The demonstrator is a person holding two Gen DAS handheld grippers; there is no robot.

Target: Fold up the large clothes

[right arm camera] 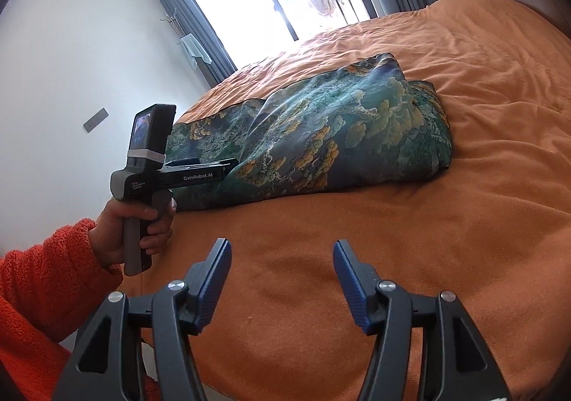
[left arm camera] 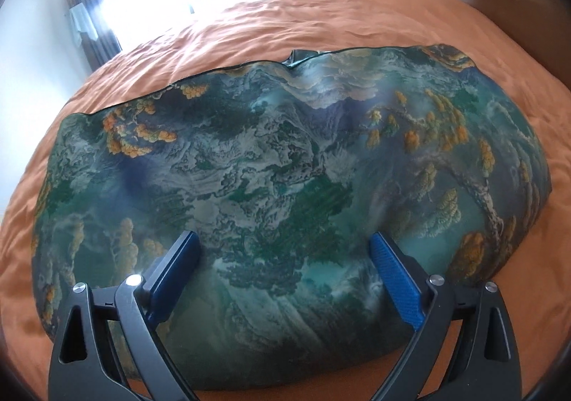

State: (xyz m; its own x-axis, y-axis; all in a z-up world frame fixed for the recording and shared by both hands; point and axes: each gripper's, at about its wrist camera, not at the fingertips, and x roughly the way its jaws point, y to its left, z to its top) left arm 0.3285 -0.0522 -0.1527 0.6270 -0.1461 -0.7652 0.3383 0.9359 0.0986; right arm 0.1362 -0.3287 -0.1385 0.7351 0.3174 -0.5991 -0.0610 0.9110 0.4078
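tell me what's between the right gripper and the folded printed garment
Only bare orange bedspread lies between the right gripper and the garment, as the right wrist view shows.

We see a garment (left arm camera: 285, 165) printed in deep green, teal and grey with orange-yellow clusters, an orange bedspread (right arm camera: 392, 258), blue pads (right arm camera: 351, 290) on black grippers, and a fuzzy orange-red sleeve (right arm camera: 39, 276).

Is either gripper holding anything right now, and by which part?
Nothing is held. The left gripper is open above the folded cloth; the right gripper is open over the orange bedspread.
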